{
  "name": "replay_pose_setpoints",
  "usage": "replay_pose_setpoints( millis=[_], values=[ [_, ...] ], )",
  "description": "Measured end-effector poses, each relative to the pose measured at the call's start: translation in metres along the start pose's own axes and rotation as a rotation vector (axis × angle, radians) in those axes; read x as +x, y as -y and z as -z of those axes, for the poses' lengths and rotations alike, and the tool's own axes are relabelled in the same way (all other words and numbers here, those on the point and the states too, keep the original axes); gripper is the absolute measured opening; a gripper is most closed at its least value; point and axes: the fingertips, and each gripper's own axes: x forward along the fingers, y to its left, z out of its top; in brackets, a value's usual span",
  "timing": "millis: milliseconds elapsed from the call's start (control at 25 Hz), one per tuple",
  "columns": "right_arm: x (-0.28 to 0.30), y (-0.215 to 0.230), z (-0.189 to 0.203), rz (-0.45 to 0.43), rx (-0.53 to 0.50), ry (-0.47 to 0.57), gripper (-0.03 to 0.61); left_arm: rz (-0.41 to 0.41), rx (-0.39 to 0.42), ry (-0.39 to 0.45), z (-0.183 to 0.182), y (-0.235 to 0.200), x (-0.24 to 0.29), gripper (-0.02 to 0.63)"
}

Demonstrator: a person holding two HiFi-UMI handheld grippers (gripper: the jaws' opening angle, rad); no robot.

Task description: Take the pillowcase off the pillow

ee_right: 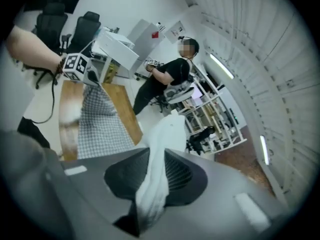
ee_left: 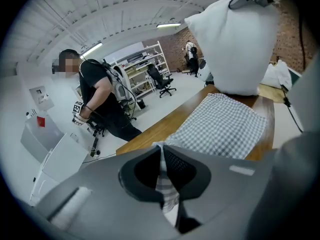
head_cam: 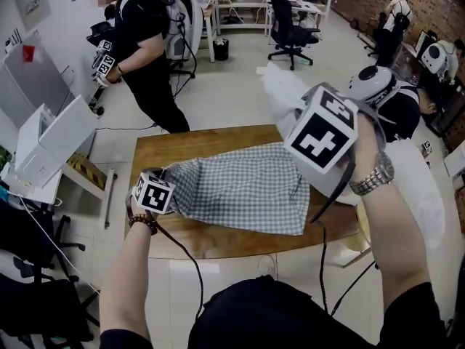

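Note:
A grey-and-white checked pillowcase [head_cam: 240,187] lies flat across the wooden table [head_cam: 218,140]. My left gripper [head_cam: 164,176] is at its left end, shut on a pinch of the checked cloth [ee_left: 161,181]. The white pillow [head_cam: 282,87] is lifted above the table's right end, clear of most of the pillowcase [ee_left: 225,124]. My right gripper [head_cam: 314,115] is raised high, and in the right gripper view its jaws [ee_right: 152,159] are shut on a fold of the pillow [ee_right: 167,134]. From the left gripper view the pillow [ee_left: 235,44] hangs over the far end of the case.
A person in black [head_cam: 145,46] stands behind the table's far left corner, holding grippers. A white box [head_cam: 51,137] sits on a side stand at the left. An office chair [head_cam: 290,24] and white robots [head_cam: 374,86] are at the back right.

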Motion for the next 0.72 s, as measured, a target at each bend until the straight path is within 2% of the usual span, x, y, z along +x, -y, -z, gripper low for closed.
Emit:
replay_pose_setpoints(
  millis=[160,200,280,360,400,560,720],
  values=[
    [0.061,-0.095,0.039,-0.292,0.035,-0.114,0.094,-0.015,0.036,-0.017,-0.042,0.047,-0.001,0.009],
    [0.08,-0.124,0.037,-0.335,0.062,-0.101,0.098,-0.016,0.04,-0.017,-0.04,0.05,-0.002,0.009],
    [0.113,-0.176,0.022,-0.39,0.167,-0.008,0.115,-0.009,0.045,-0.014,-0.029,0.051,-0.005,0.031],
    [0.137,-0.206,0.012,-0.406,0.293,0.128,0.124,0.001,0.044,-0.01,-0.021,0.054,-0.008,0.161],
    [0.144,-0.214,0.014,-0.408,0.333,0.174,0.163,0.003,0.041,-0.009,-0.018,0.056,-0.011,0.227],
    [0.157,-0.217,0.033,-0.421,0.455,0.254,0.163,-0.012,0.029,0.025,-0.015,0.049,-0.024,0.242],
    [0.13,-0.196,0.031,-0.337,0.472,0.426,0.13,-0.033,0.047,0.108,-0.019,0.044,-0.046,0.227]
  ],
)
